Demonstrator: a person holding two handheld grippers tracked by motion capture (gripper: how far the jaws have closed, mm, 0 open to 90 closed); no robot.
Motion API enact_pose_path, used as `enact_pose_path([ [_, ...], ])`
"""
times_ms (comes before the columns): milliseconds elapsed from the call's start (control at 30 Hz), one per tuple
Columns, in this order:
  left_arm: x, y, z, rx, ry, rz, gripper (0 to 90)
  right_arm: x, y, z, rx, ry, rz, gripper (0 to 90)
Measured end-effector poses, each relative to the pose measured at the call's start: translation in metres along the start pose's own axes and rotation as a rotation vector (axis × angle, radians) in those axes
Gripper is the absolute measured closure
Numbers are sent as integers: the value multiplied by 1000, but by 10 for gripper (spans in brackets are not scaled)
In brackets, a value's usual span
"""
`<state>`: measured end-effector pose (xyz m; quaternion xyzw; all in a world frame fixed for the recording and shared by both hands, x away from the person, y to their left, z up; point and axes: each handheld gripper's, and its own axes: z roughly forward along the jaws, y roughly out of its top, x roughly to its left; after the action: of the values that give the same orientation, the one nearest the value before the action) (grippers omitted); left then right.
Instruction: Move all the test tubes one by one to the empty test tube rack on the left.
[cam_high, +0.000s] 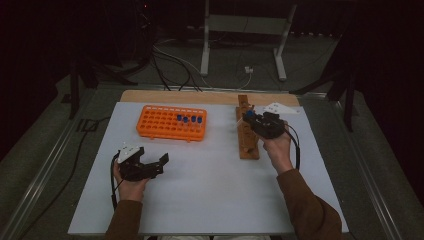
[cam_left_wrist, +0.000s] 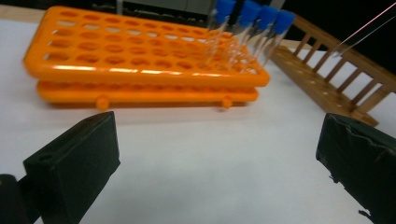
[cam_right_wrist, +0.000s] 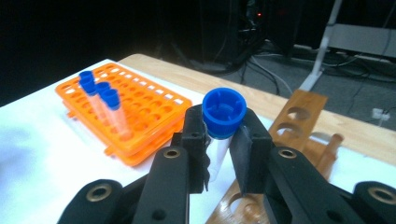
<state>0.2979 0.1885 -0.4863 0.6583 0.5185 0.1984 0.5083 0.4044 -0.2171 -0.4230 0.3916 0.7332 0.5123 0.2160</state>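
High view: left gripper (cam_high: 156, 162) jaws wide apart, empty, over the white table (cam_high: 210, 190); right gripper (cam_high: 251, 120) at the wooden rack (cam_high: 247, 131); right gripper view: jaws clamp a blue-capped tube (cam_right_wrist: 222, 122); orange rack (cam_right_wrist: 135, 112) beside holds four tubes.

Room is reading dim; bkgd beyond the table (cam_high: 210, 200) is falling to near-black in all 3 views. White table surface is acting as brightest area, evenly lit from above, w/ soft, faint shadows. High view is showing low res and slight colour noise in dark zones. Left gripper view: orange rack (cam_left_wrist: 140, 65) is carrying streaky glare along its front edge; blue-capped tubes (cam_left_wrist: 252, 28) are blurring, near jaws are sitting soft. Right gripper view: blue cap (cam_right_wrist: 224, 112) is holding sharp focus; far bkgd is softening. Table corner at left is greying w/ a smudgy shadow.
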Motion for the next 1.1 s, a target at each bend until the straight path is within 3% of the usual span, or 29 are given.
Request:
enact_pose_path([
  [300, -20, 5, 12, 20, -73, 47, 6, 14, -18, -6, -2, 64, 40, 769],
  [600, -51, 16, 27, 40, -110, 135, 6, 33, -19, -9, 29, 111, 17, 769],
  [833, -73, 21, 43, 37, -118, 181, 25, 42, -20, -15, 41, 139, 17, 768],
  [900, -80, 22, 47, 39, -101, 213, 24, 42, -21, -16, 45, 144, 23, 768],
  [1100, -103, 24, 60, 76, -108, 284, 56, 50, -22, -11, 72, 175, 27, 767],
])
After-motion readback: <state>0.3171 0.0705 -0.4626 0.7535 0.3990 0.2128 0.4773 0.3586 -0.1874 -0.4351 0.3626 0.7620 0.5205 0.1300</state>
